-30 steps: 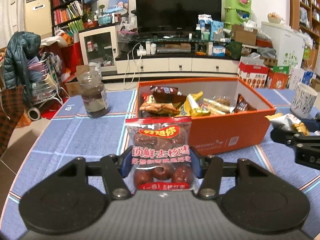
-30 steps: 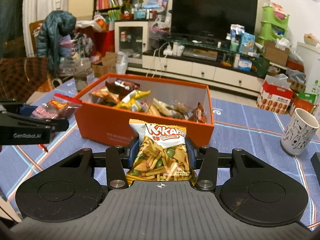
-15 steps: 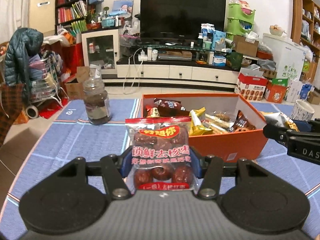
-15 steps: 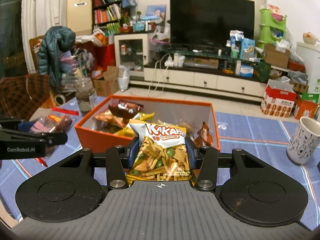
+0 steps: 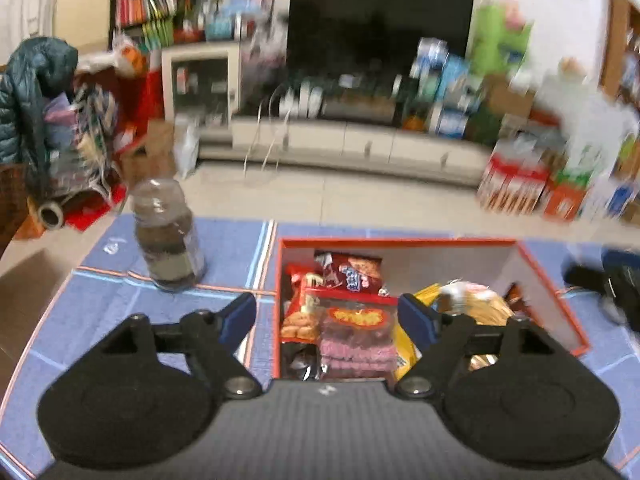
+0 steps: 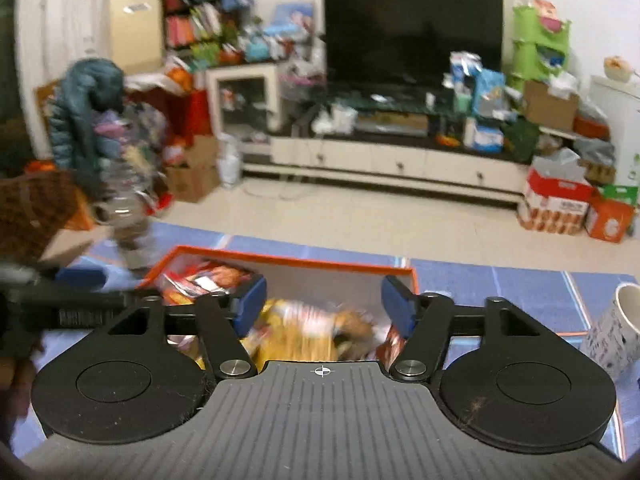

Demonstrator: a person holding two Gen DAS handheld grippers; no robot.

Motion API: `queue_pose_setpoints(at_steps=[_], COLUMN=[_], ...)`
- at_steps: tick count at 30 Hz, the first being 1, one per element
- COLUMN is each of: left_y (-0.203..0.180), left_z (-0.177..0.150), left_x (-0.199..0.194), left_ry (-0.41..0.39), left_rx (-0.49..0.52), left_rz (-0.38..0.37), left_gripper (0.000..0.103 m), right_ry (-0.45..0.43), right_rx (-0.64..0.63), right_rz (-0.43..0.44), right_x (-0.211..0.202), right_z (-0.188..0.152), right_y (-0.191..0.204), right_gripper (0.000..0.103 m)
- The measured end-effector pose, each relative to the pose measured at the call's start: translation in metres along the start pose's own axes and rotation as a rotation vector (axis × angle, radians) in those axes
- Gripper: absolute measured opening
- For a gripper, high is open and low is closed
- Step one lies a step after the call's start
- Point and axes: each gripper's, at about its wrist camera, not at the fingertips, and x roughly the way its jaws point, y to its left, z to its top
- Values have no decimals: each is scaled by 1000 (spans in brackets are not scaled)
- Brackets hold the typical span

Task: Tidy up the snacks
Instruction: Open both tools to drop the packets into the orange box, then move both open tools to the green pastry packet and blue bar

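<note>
Blue-clothed worktop (image 5: 224,248) carries the orange box (image 5: 552,280); date packet (image 5: 356,340) and chip bag (image 6: 312,332) are seen inside, untouched between the opening left gripper (image 5: 328,316) and right gripper (image 6: 322,300) jaws

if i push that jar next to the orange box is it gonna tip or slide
The jar is tall over a narrow base, so a high push would probably tip it; a push low down more likely slides it. It looks mostly full of dark contents, so likely heavy for its size. It stands on a cloth that may drag or bunch. If glass, it may break.
</note>
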Motion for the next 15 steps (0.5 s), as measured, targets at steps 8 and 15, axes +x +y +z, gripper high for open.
queue_pose_setpoints(at_steps=[8,15], left_y=[34,30], left_z=[-95,-140], left_x=[-59,-49], left_ry=[83,187], left_rx=[-96,-42], left_rz=[7,-9], left_gripper=[80,80], right_ry=[243,314], right_rx=[-228,-181], right_rz=[109,-132], right_x=[-99,-78], right_z=[-169,-195], right_y=[57,69], right_gripper=[56,58])
